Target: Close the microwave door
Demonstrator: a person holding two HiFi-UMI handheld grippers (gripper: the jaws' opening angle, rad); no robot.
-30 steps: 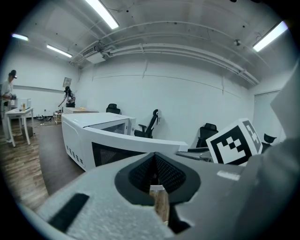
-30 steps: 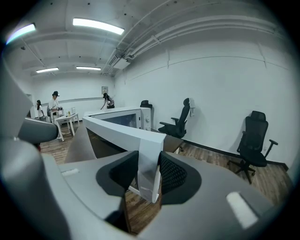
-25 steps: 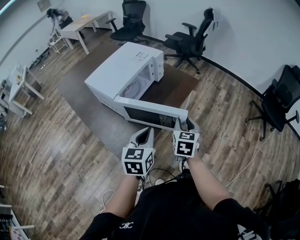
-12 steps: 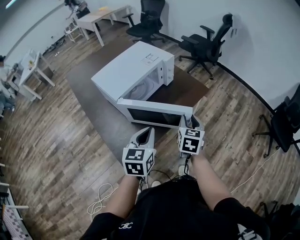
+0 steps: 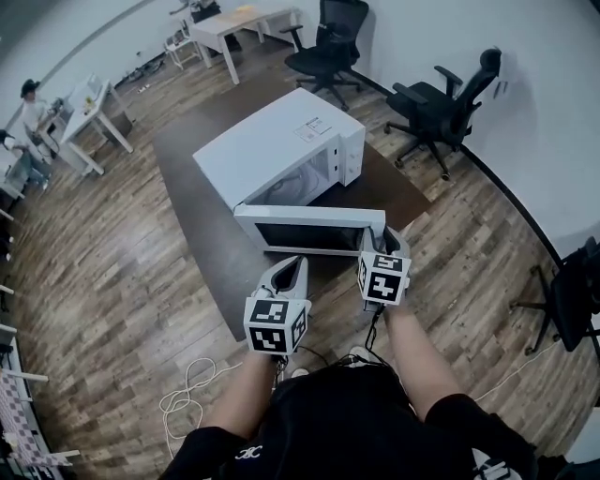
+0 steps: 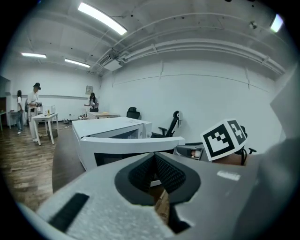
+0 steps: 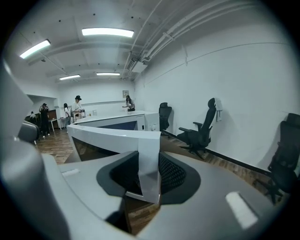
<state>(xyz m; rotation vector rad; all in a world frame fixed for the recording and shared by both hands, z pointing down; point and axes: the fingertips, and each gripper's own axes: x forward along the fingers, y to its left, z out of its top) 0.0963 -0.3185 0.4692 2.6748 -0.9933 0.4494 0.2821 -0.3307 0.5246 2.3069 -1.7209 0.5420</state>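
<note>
A white microwave [image 5: 272, 141] stands on a brown table [image 5: 187, 178] with its door [image 5: 309, 230] swung partly open, hinged at the left. My right gripper [image 5: 382, 242] is shut on the door's free right edge; in the right gripper view that white door edge [image 7: 149, 154] stands upright between the pads. My left gripper [image 5: 289, 270] hovers just in front of the door's face without touching it, its fingers [image 6: 171, 173] closed together on nothing. The door [image 6: 131, 147] and microwave body [image 6: 108, 127] also show in the left gripper view.
Black office chairs [image 5: 328, 47] [image 5: 450, 103] stand behind the table by the wall. White desks [image 5: 244, 23] [image 5: 89, 112] sit at the back and left, with people near them. A white cable [image 5: 187, 394] lies on the wooden floor by my feet.
The door has swung closer to the microwave's front with my right gripper on its edge. Both grippers have moved forward with it.
</note>
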